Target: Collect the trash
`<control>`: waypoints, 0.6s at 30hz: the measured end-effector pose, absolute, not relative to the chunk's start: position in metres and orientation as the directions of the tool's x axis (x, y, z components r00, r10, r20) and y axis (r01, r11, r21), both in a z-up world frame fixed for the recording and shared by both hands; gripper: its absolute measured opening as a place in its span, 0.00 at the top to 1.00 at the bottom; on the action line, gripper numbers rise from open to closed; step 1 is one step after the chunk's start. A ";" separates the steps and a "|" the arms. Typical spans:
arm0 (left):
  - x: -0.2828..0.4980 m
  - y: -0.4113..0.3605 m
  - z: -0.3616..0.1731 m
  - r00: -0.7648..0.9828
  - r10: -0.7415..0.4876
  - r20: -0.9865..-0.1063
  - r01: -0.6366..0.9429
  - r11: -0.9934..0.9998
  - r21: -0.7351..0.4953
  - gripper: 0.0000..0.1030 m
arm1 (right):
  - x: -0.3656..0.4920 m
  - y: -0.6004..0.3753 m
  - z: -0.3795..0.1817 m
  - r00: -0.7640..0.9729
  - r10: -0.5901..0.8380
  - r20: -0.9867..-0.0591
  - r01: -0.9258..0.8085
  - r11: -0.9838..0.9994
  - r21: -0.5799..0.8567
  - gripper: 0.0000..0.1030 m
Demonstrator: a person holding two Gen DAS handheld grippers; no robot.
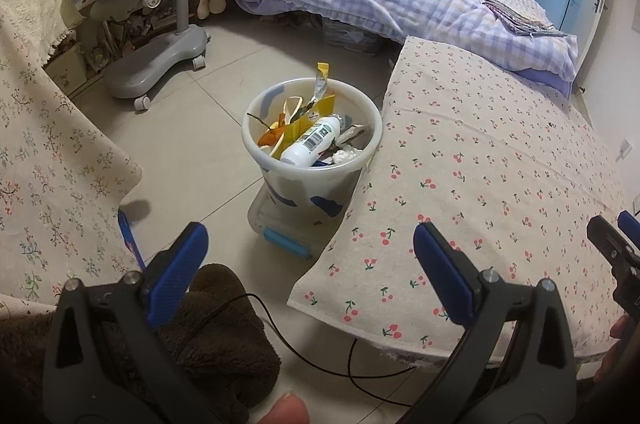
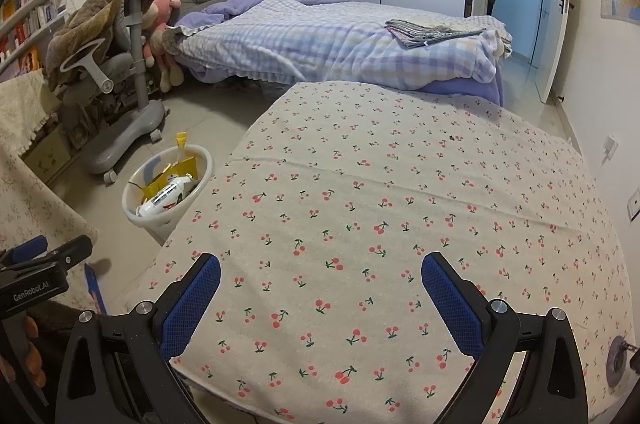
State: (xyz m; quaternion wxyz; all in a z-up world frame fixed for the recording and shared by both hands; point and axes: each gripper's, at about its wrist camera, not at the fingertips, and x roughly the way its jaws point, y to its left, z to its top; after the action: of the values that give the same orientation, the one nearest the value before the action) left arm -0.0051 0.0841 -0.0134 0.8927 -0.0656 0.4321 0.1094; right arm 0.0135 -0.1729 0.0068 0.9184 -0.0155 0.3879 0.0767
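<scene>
left wrist view: the left gripper (image 1: 311, 272) has its jaws spread wide with nothing between them. it hovers above the floor gap beside the cherry-print table cover (image 1: 480, 184). straight ahead of the fingers, a short way off, stands the white trash bin (image 1: 312, 148), touching the edge of the covered table and resting partly on a clear lidded box (image 1: 280, 224).

bin contents: a white plastic bottle (image 1: 310, 140), yellow wrappers (image 1: 320, 96), orange peel (image 1: 272, 134) and crumpled paper (image 1: 346, 155). the load reaches the rim, and one wrapper stands above it.

right wrist view: the right gripper (image 2: 320, 300) is likewise spread wide and empty. it is held over the near part of the table cover, with the bin well off to its left, beyond the table edge.

task status, as judged: collection appears largely complete. the cover shows no loose trash in either view, apart from a tiny dark speck (image 2: 452, 137) near its far side, too small to identify. the visible floor tiles (image 1: 192, 160) near the bin also show no litter. any remaining work would be a check of areas outside both views.
</scene>
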 end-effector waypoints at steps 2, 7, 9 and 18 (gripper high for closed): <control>-0.006 0.084 -0.013 0.604 0.139 -0.784 -0.250 0.968 -0.020 0.01 | 0.013 -0.173 0.007 0.687 0.126 -0.716 -0.151 0.988 0.029 0.01; -0.006 0.086 -0.013 0.607 0.146 -0.781 -0.260 0.965 -0.022 0.01 | 0.012 -0.173 0.006 0.687 0.126 -0.715 -0.152 0.988 0.028 0.01; -0.006 0.086 -0.013 0.607 0.146 -0.781 -0.261 0.965 -0.023 0.01 | 0.012 -0.173 0.006 0.687 0.125 -0.716 -0.151 0.988 0.027 0.01; -0.006 0.085 -0.010 0.611 0.129 -0.781 -0.247 0.968 -0.033 0.01 | 0.013 -0.171 0.006 0.686 0.130 -0.716 -0.161 0.987 0.025 0.01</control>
State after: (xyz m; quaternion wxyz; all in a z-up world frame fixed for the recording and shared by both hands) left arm -0.0058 0.0854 -0.0104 0.8948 -0.0685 0.4284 0.1052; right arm 0.0129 -0.1714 0.0061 0.9180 -0.0201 0.3880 0.0794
